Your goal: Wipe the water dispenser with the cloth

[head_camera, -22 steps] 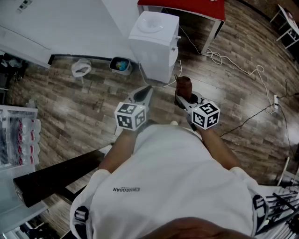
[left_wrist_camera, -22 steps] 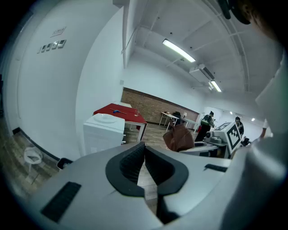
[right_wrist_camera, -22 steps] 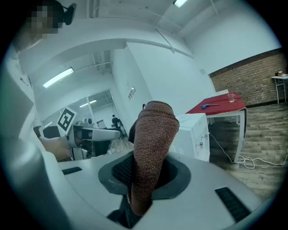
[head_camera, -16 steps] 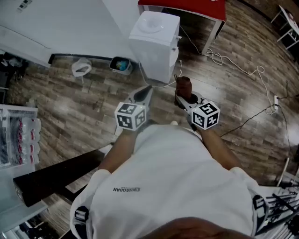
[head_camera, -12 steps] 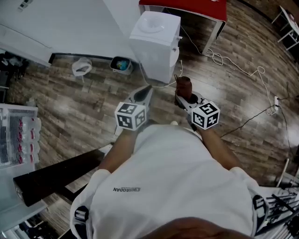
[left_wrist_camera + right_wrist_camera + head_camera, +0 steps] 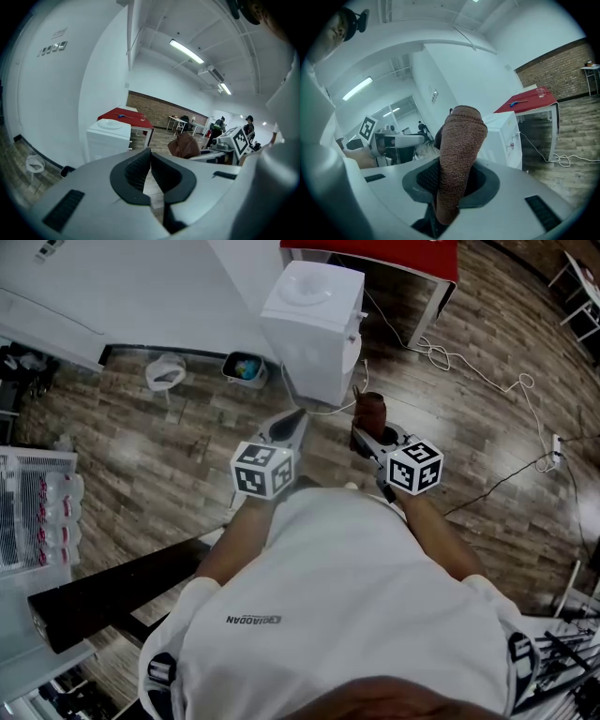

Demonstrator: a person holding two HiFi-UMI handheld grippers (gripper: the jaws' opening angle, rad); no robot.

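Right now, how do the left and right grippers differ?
The left gripper is shut on nothing; the right gripper is shut on a brown cloth. The brown cloth sticks out past the right gripper's tips; the left gripper's tips are bare. Both point at the water dispenser, apart from it.

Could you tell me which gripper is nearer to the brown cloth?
Right. The right gripper is shut on the cloth, which stands up from between its jaws. The left gripper is shut and empty, to the cloth's left and apart from it.
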